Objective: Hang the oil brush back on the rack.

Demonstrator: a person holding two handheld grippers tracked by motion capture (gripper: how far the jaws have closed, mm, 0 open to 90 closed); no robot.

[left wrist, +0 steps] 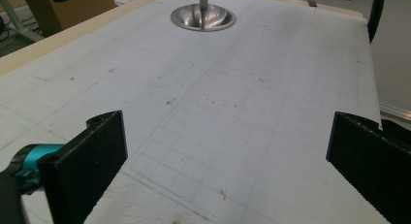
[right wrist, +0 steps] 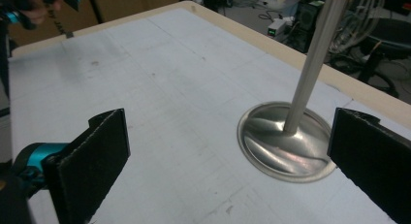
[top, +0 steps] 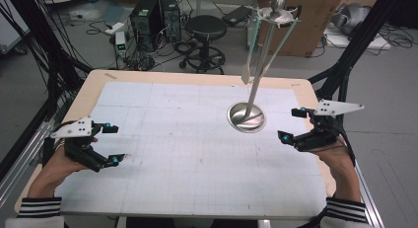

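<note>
A metal stand has a round shiny base [top: 246, 118] on the right half of the white gridded mat [top: 182, 149]. Its pole [top: 261, 65] rises to a ball top [top: 278, 3], and pale teal strips [top: 254, 40] hang from there. My left gripper [top: 114, 144] hovers open over the mat's left side with nothing between its jaws. Just right of the base, my right gripper [top: 290, 124] is open and empty. The left gripper view has the base [left wrist: 203, 18] far ahead of the left gripper [left wrist: 225, 156]. In the right gripper view, the base [right wrist: 286, 141] and pole [right wrist: 310, 64] lie close ahead of the right gripper [right wrist: 228, 156].
The wooden table edge [top: 86, 87] frames the mat. Behind the table stand a black stool [top: 206, 28], computer towers [top: 148, 16] and a cardboard box [top: 315, 25], with cables on the floor. Black frame posts [top: 355, 45] rise at both sides.
</note>
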